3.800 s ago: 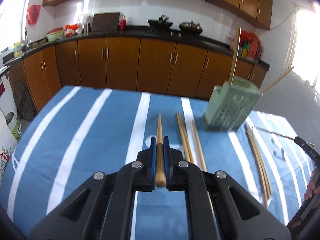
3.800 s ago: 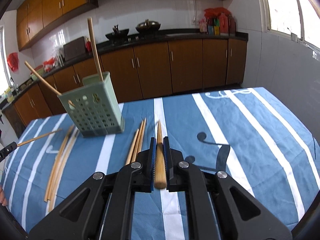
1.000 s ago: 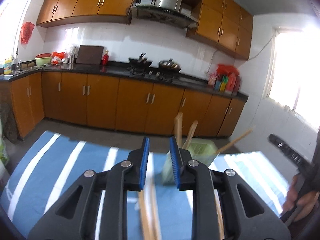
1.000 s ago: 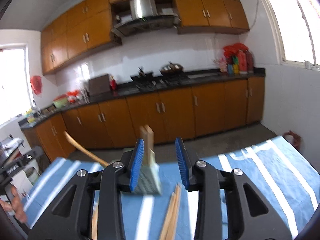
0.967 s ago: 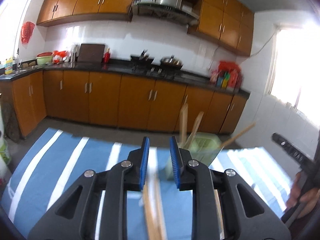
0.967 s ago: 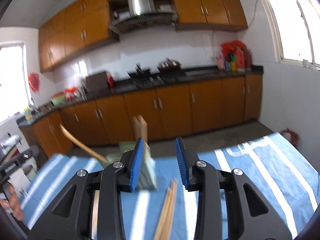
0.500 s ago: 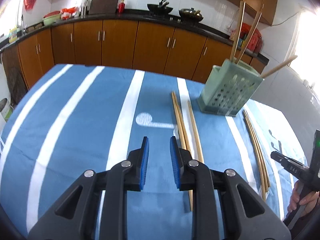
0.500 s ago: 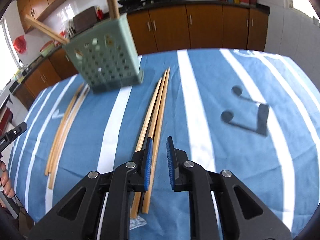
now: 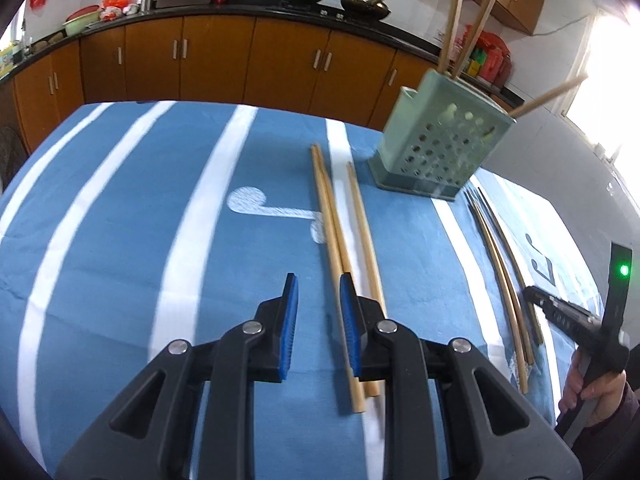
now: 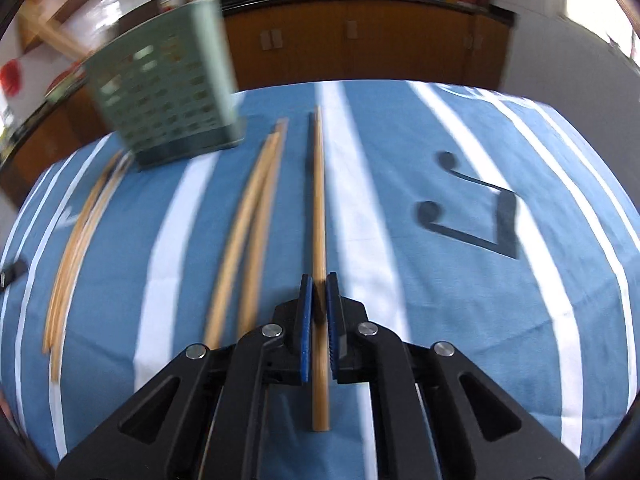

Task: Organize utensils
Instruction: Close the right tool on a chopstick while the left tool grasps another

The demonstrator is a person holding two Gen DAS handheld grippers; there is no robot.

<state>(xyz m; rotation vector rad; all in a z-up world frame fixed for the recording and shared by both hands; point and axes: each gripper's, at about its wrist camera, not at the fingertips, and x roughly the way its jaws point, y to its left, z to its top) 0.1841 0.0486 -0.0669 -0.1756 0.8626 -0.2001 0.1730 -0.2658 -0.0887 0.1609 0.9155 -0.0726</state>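
A pale green perforated utensil holder stands on the blue striped tablecloth with three chopsticks sticking up from it. It also shows in the right wrist view. Three wooden chopsticks lie in front of my left gripper, which is open and empty just left of them. My right gripper is shut on a single wooden chopstick that lies along the cloth. Two more chopsticks lie to its left.
Several thin chopsticks lie right of the holder, also in the right wrist view. The other gripper and the person's hand show at the right edge. Brown kitchen cabinets run behind the table.
Both grippers dropped their earlier chopsticks into the holder and came down low over the table. The right gripper has closed on a chopstick lying on the cloth. The left stays open.
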